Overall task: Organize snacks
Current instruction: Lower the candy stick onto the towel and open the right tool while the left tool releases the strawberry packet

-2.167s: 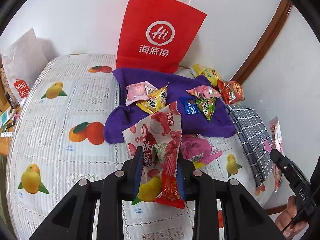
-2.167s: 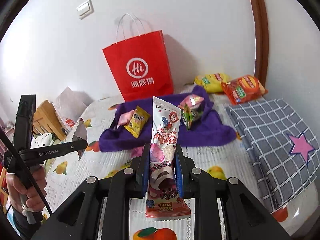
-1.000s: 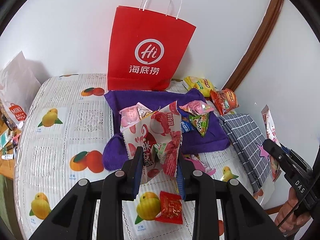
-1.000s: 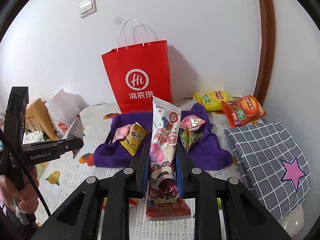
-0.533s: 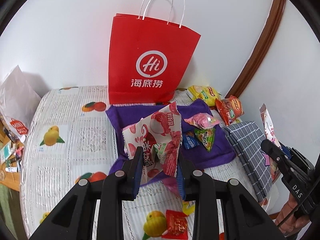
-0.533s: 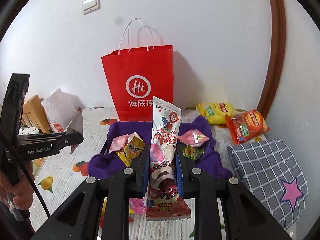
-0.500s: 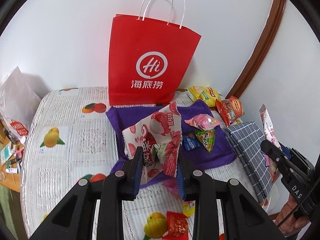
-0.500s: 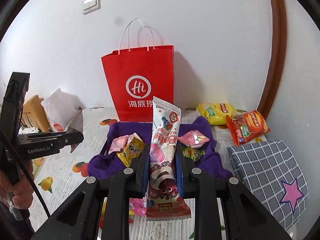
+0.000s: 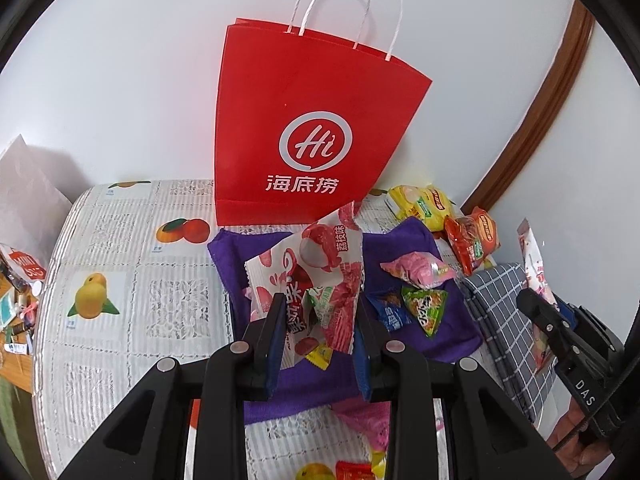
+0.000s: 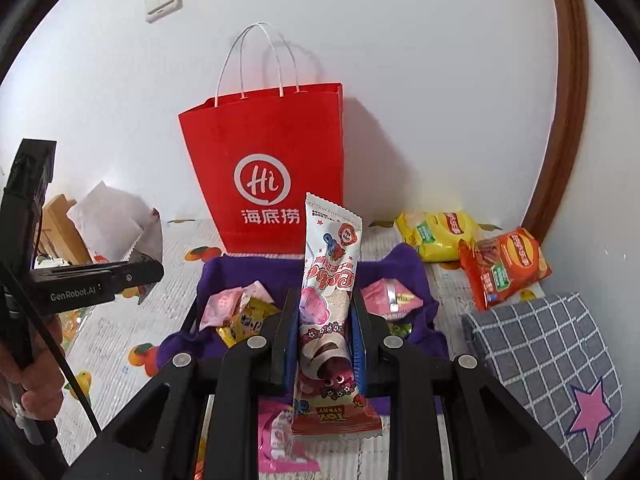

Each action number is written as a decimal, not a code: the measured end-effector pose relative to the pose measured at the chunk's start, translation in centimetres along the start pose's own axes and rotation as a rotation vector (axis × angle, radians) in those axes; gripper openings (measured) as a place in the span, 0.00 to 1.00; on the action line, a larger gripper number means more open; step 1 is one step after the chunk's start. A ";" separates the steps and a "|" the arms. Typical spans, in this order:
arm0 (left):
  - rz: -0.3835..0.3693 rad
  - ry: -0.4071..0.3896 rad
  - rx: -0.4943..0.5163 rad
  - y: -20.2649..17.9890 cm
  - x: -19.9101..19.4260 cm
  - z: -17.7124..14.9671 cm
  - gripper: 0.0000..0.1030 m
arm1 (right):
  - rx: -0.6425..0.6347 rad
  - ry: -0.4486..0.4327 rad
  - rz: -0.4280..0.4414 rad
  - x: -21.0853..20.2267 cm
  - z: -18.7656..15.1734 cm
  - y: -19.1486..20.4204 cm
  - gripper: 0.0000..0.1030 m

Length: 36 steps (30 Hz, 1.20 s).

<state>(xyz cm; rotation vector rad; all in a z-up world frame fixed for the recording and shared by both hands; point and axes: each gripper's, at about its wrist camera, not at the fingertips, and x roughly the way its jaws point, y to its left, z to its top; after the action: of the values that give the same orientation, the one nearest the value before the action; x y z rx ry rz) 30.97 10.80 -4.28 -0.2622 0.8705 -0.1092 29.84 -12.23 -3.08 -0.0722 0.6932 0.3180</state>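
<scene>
My left gripper point(image 9: 318, 310) is shut on a red-and-white lychee snack packet point(image 9: 316, 276), held in the air above the purple cloth point(image 9: 400, 248). My right gripper point(image 10: 324, 312) is shut on a long pink-and-white Toy Story snack bar point(image 10: 330, 288), held upright. A red paper bag point(image 9: 312, 132) with white handles stands against the wall behind the cloth; it also shows in the right wrist view point(image 10: 272, 172). Several small snack packs lie on the cloth, among them a pink one point(image 9: 418, 272) and a green one point(image 9: 424, 306).
A yellow chip bag point(image 10: 438, 234) and an orange chip bag point(image 10: 504, 264) lie at the back right by a wooden door frame. A grey checked cloth point(image 10: 548, 352) covers the right side. A white paper bag point(image 9: 24, 200) stands at the far left. Loose packets point(image 9: 354, 470) lie on the fruit-print tablecloth point(image 9: 120, 280).
Both grippers have risen and moved forward toward the red bag, each still holding its packet. The bag looms larger and the cloth sits closer beneath them.
</scene>
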 end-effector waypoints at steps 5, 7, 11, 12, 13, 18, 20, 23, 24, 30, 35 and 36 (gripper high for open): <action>-0.022 0.008 -0.024 0.3 1.7 0.6 0.27 | -0.015 0.032 -0.017 1.2 0.4 -0.3 0.22; -0.031 0.014 -0.033 0.5 2.5 0.6 0.27 | -0.015 0.038 -0.013 1.6 0.2 -0.4 0.22; -0.029 0.037 -0.037 0.7 4.1 0.5 0.27 | -0.024 0.065 -0.008 3.0 0.0 -0.5 0.22; -0.023 0.049 -0.035 0.7 4.5 0.5 0.27 | -0.023 0.075 -0.004 3.6 0.0 -0.5 0.22; -0.021 0.051 -0.032 0.7 4.7 0.5 0.27 | -0.023 0.084 0.001 4.1 0.0 -0.5 0.22; -0.018 0.062 -0.030 1.1 5.5 0.6 0.27 | -0.035 0.117 0.004 7.0 1.1 -0.5 0.22; -0.013 0.065 -0.040 1.5 5.7 0.6 0.27 | -0.030 0.114 0.014 7.8 1.8 -0.5 0.22; -0.005 0.069 -0.051 2.1 6.0 0.6 0.27 | -0.019 0.102 0.039 8.6 2.3 -0.5 0.22; -0.003 0.073 -0.057 2.3 6.2 0.6 0.27 | -0.015 0.103 0.045 8.8 2.3 -0.6 0.22; 0.005 0.085 -0.077 3.2 6.9 0.6 0.27 | -0.046 0.216 0.073 11.8 1.6 -0.5 0.22; 0.015 0.092 -0.093 3.9 7.4 0.5 0.27 | -0.010 0.306 0.102 14.1 0.7 -1.1 0.22; 0.016 0.094 -0.094 3.9 7.5 0.5 0.27 | 0.002 0.323 0.122 14.4 0.4 -1.2 0.22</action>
<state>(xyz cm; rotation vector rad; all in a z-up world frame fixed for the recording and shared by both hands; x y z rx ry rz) 36.07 13.17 -10.59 -0.3402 0.9726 -0.0659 40.95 -9.53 -12.00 -0.0805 1.0207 0.4275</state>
